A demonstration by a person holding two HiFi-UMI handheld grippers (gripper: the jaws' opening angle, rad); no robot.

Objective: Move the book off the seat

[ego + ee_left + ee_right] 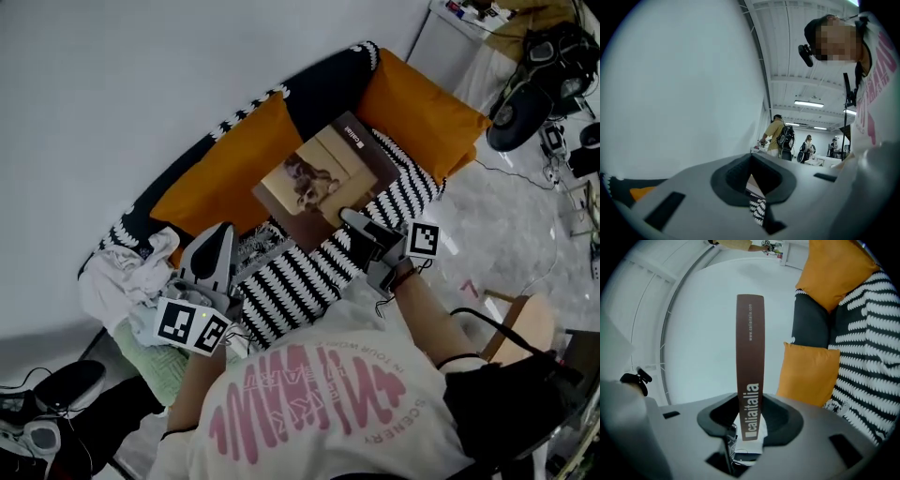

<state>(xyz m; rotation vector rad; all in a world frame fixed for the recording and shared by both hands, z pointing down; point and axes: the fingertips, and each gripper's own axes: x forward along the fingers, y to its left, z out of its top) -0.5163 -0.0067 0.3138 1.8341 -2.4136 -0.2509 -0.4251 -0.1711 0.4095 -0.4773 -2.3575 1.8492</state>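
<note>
My right claw (750, 423) is clenched on the book (750, 352) at one edge. It holds the book in the air over the sofa seat (309, 272), cover facing up. My left claw (754, 183) is released, with nothing between its jaws. Pinched at one edge only, the book could sag, swing or slip out and land back on the striped seat. Orange cushions (225, 183) line the sofa back against a white wall (141, 84). Crumpled clothes (131, 277) lie at the sofa's left end, and pale floor (506, 234) runs along its right.
</note>
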